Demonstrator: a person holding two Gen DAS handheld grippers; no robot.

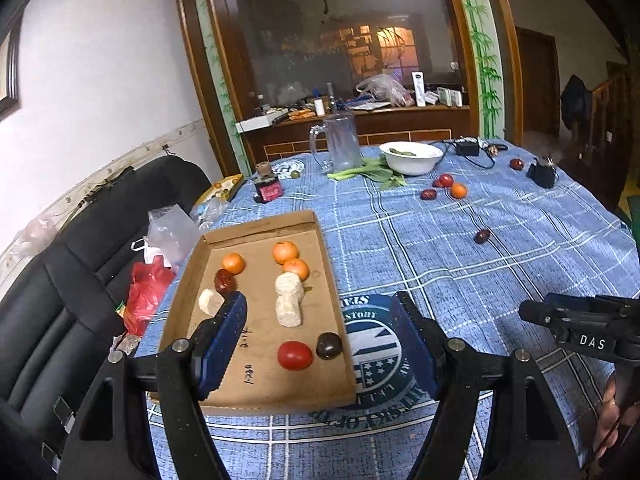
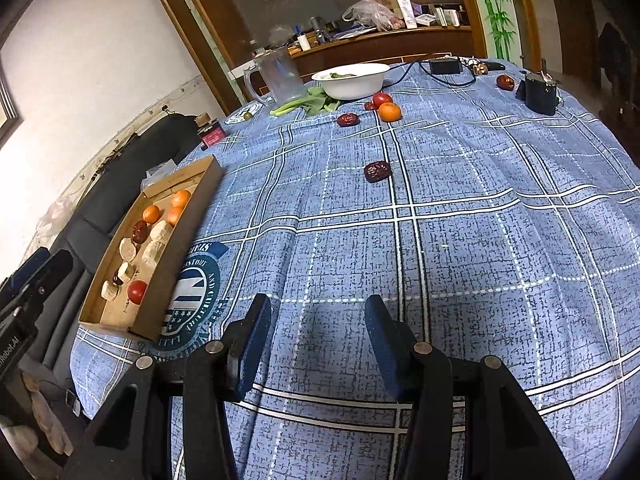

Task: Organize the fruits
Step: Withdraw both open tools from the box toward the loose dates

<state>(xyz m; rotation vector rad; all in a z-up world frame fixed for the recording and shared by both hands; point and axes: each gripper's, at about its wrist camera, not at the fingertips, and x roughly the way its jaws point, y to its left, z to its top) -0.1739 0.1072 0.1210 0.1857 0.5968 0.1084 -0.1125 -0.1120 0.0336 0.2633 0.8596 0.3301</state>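
Observation:
A cardboard tray (image 1: 256, 384) (image 2: 160, 308) lies at the table's left edge. It holds small oranges (image 1: 285, 252), a red tomato (image 1: 295, 355), a dark fruit (image 1: 329, 345), a red date (image 1: 224, 280) and several pale cylinders (image 1: 289, 298). My left gripper (image 1: 320, 312) is open and empty, just above the tray's near right part. My right gripper (image 2: 318, 316) is open and empty over bare cloth. Loose on the cloth are a red date (image 2: 377, 171), an orange (image 2: 389, 112), a tomato (image 2: 382, 99), another date (image 2: 347, 119) and a far date (image 2: 505, 82).
A white bowl (image 2: 352, 80) with greens, a clear mug (image 2: 278, 76), leafy greens (image 2: 308, 102), a small jar (image 2: 210, 132) and black devices (image 2: 540, 92) stand at the table's far side. A black sofa (image 1: 80, 280) with bags lies left of the table.

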